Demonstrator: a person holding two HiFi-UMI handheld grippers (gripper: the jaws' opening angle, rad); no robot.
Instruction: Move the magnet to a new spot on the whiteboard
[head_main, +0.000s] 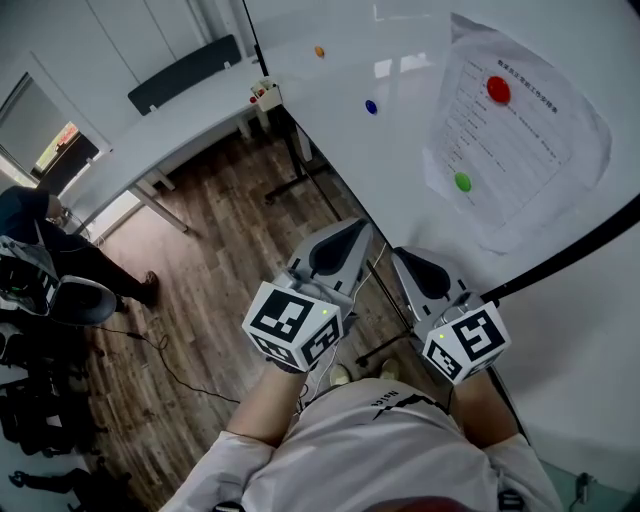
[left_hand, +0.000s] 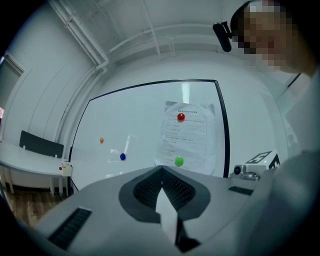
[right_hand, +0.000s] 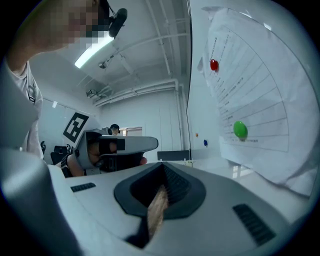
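The whiteboard (head_main: 400, 60) rises at the right. A red magnet (head_main: 498, 90) and a green magnet (head_main: 462, 182) pin a printed sheet (head_main: 520, 140) to it. A blue magnet (head_main: 371, 106) and an orange magnet (head_main: 319, 51) sit on bare board further left. My left gripper (head_main: 358, 232) and right gripper (head_main: 403, 256) hang side by side near my chest, well short of the board, both shut and empty. In the left gripper view the shut left gripper (left_hand: 162, 168) points at the green magnet (left_hand: 179, 161). Above the right gripper (right_hand: 163, 165) is the green magnet (right_hand: 240, 130).
A white table (head_main: 180, 120) with a dark chair (head_main: 185, 72) stands at the back left, a small box (head_main: 265, 93) at its corner. The board's stand legs (head_main: 300, 170) rest on the wooden floor (head_main: 220, 260). A person (head_main: 60, 255) and cables are at far left.
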